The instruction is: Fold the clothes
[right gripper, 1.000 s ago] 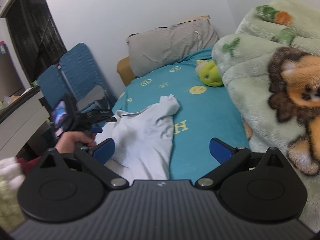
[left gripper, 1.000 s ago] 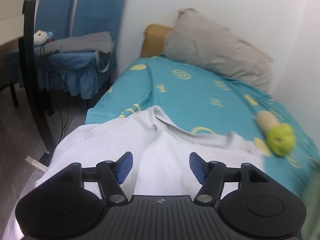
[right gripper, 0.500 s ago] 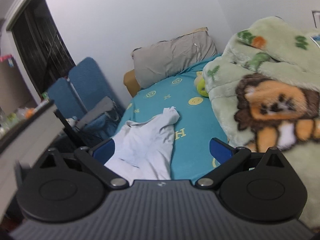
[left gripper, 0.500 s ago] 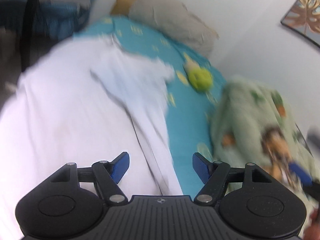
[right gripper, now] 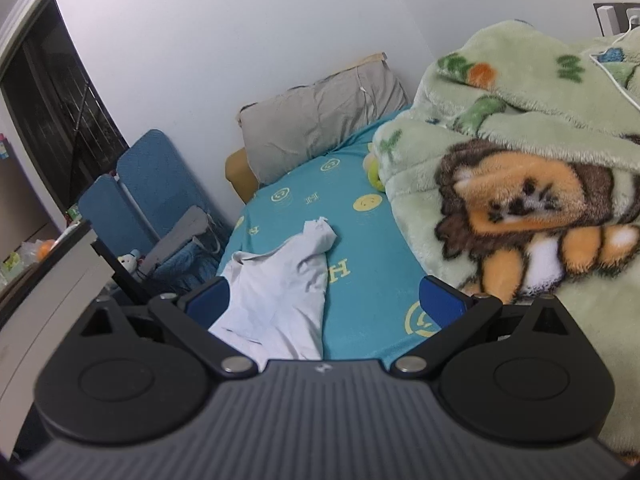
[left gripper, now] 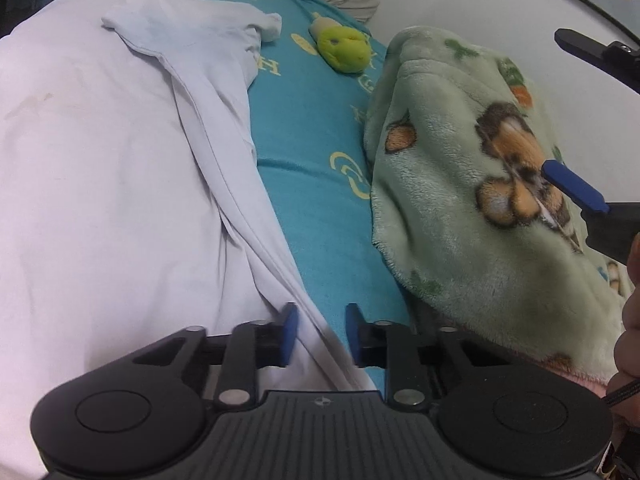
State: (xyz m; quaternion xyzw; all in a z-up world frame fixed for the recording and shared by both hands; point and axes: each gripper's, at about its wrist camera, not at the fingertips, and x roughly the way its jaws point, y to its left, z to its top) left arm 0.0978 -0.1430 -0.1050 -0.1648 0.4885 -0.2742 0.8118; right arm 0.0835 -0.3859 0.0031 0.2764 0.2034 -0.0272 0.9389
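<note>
Left wrist view: the left gripper [left gripper: 318,334] has just been closing its jaws, and the blue pads now sit either side of the hem edge of the white shirt [left gripper: 120,152]; whether they pinch it I cannot tell. That shirt sprawls from 6 toward 11 o'clock over the teal sheet [left gripper: 312,128]. The right gripper [right gripper: 324,298] hangs spread wide, empty, above the bed beside the green lion blanket [right gripper: 520,184].
</note>
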